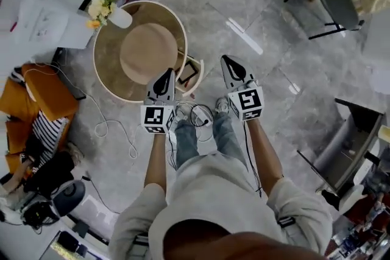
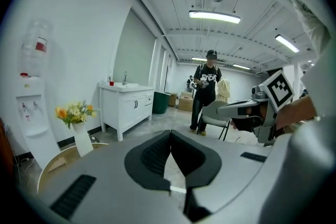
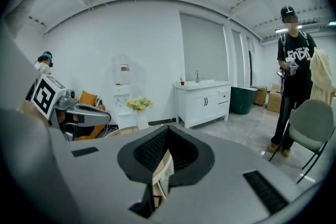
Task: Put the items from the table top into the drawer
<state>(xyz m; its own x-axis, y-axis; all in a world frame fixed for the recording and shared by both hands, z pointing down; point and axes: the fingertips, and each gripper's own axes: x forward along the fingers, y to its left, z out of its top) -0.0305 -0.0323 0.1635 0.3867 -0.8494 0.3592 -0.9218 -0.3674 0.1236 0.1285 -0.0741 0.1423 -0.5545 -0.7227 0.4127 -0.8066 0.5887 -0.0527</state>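
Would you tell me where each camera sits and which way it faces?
Head view: on the person's head, looking down at the table, both arms, legs, left gripper and right gripper.
Left gripper view: on that gripper, facing along its shut jaws across the room; right gripper at right.
Right gripper view: on that gripper, along its shut jaws; left gripper at left.
Shared: flowers in all three; standing person in both gripper views.
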